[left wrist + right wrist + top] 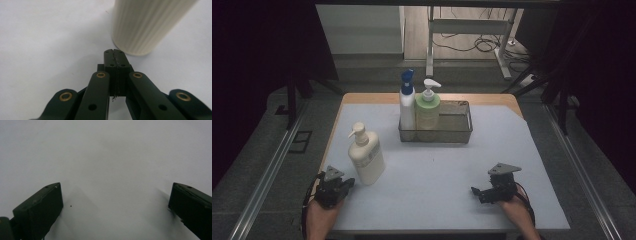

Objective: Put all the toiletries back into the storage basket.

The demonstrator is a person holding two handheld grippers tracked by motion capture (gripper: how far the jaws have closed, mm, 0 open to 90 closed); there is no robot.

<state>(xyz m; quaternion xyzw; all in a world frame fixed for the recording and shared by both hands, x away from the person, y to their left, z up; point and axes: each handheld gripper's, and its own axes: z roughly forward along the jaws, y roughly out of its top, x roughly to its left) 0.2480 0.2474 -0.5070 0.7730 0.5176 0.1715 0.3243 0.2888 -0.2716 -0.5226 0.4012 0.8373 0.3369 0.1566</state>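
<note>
Cream plastic is what the left hand-held gripper (pixel 343 186) is facing: the ribbed cream pump bottle (pixel 366 156) is standing upright on the pale surface (pixel 437 170), near its front left corner and just beyond that gripper's tips. In the left gripper view the two black jaws are pressing flat against each other, holding nothing, with the bottle's rounded base (pixel 140 27) sitting just ahead and a little to one side. The right hand-held gripper (pixel 479 192) is resting low on the front right of the surface, well apart from the bottle, its jaws standing wide with only bare surface between them. Farther back, a wire basket (pixel 462 131) is already carrying a blue-capped spray bottle (pixel 407 102) and a green pump bottle (pixel 428 107), with free room on its right side. The step in hand is probably taking hold of the cream bottle. Doing it well means spreading the left jaws first, centring them on the body rather than the slim pump neck, and closing low enough that the tall bottle is not tipping when lifted.
</note>
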